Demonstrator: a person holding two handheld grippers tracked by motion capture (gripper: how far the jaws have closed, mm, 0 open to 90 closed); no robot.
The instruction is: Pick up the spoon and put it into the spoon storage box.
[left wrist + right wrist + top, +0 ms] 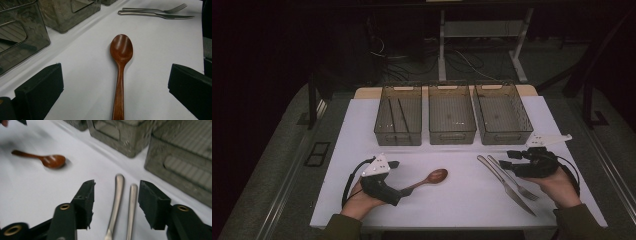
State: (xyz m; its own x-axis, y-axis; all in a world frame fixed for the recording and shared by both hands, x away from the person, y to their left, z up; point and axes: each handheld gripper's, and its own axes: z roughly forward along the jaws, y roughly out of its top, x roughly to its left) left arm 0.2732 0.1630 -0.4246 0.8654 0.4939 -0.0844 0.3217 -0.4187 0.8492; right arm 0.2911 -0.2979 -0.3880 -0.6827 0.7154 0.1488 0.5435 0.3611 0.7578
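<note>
- Jaws of the left gripper (115,95) are being held wide apart, with the handle of the wooden spoon (121,65) lying between them on the white table (160,50); neither pad is touching the wood.
- Jaws of the right gripper (116,202) are being held partly apart, released, around the handle ends of the knife (116,202) and the fork (131,207); neither pad is touching the metal.
- Spoon bowl is being pointed away from the left gripper, towards the knife and fork, and its long axis is being kept in line with that gripper's reach; in the high view the spoon (427,181) is lying near the front edge, left of centre, bowl to the right.
- Knife (504,184) and fork (512,177) are lying side by side, just beside each other, slanted, right of centre.
- Three clear bins are being kept in a row at the far side: two dark sticks are lying in the left bin (382,131); nothing is being made out in the middle bin (452,136) or the right bin (507,137).
</note>
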